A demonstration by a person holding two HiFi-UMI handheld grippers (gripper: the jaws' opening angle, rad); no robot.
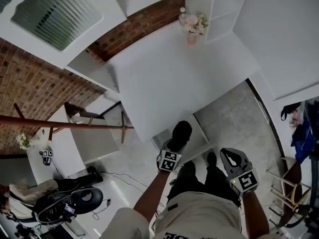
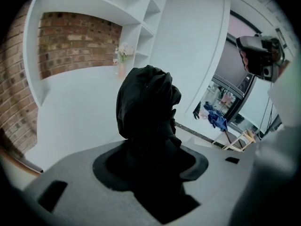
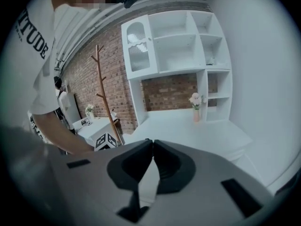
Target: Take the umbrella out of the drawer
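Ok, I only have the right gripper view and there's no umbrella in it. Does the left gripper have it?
Observer: Yes. The left gripper is clamped on a black folded umbrella, and the bundle sticks out beyond its jaws.
Operator: And where is my right gripper relative to that?
Observer: In the head view, the right gripper is off to the right of the umbrella, apart from it and not touching it.
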